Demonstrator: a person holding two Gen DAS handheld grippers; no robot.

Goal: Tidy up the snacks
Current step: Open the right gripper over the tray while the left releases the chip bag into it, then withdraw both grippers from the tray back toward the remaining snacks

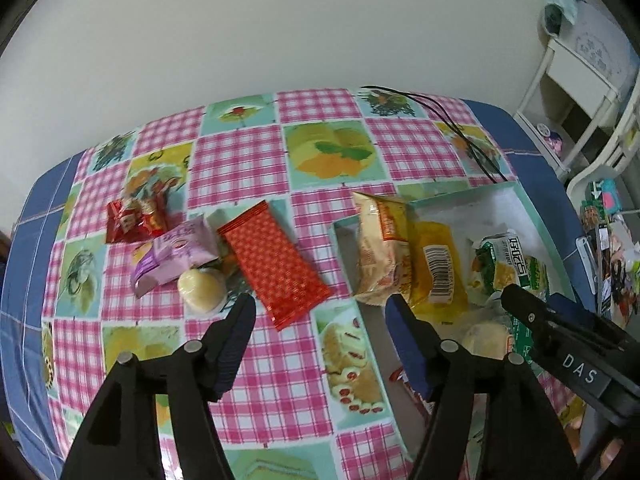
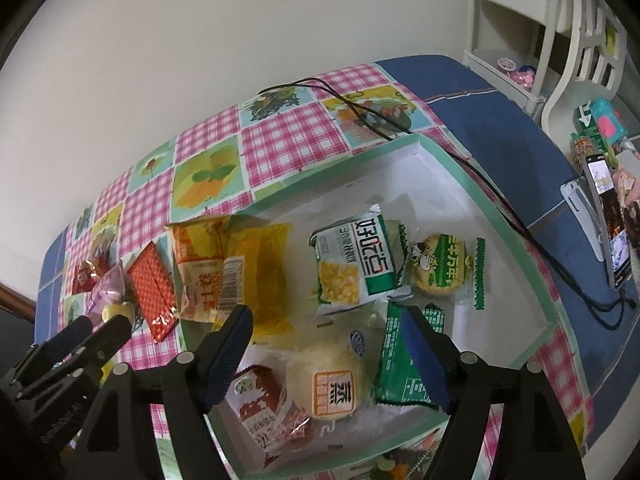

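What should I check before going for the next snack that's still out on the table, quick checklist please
1. Left gripper empty, open: ok.
2. Right gripper empty, open: ok.
3. Red packet lies flat on the tablecloth, nothing on it: ok.
4. Box has bare floor toward its far corner: ok.
5. Orange packet fully inside the box: not ok, leans over the rim.
6. Round bun free of the pink packet: cannot tell.

Soft, even indoor light, faint shadows, strong fisheye bending with black corners, mild glare on the foil wrappers [image 2: 296, 428], right wrist view dimmer, slight softness at the edges
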